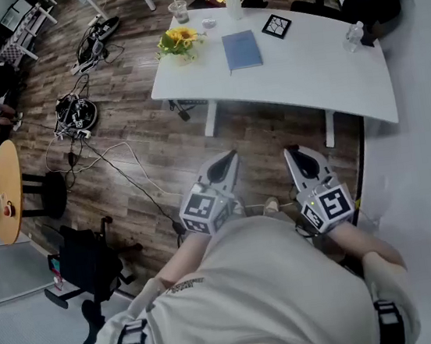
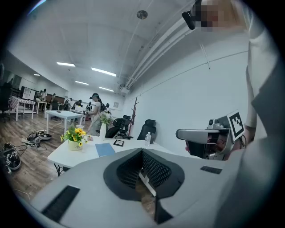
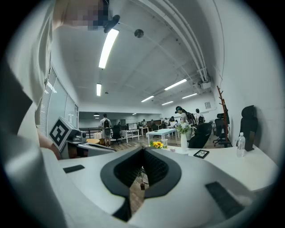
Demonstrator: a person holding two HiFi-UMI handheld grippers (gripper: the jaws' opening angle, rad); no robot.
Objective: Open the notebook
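A blue notebook [image 1: 242, 50] lies closed and flat on the white table [image 1: 305, 77] at the top of the head view, far ahead of both grippers. The left gripper view shows the same notebook [image 2: 105, 149] small, beside the sunflowers. My left gripper [image 1: 231, 156] and right gripper [image 1: 289, 152] are held side by side close to the person's chest, above the wooden floor and short of the table. Both point roughly level toward it. The left gripper [image 2: 142, 150] has its jaws together with nothing between them. So does the right gripper [image 3: 143, 149].
On the table stand a pot of sunflowers [image 1: 177, 42], a white vase [image 1: 232, 0], a cup [image 1: 178, 11], a black square frame [image 1: 276, 26] and a water bottle [image 1: 353, 35]. Cables [image 1: 119, 160] trail over the floor. A round wooden table [image 1: 5, 191] and a black chair [image 1: 90, 262] stand at the left.
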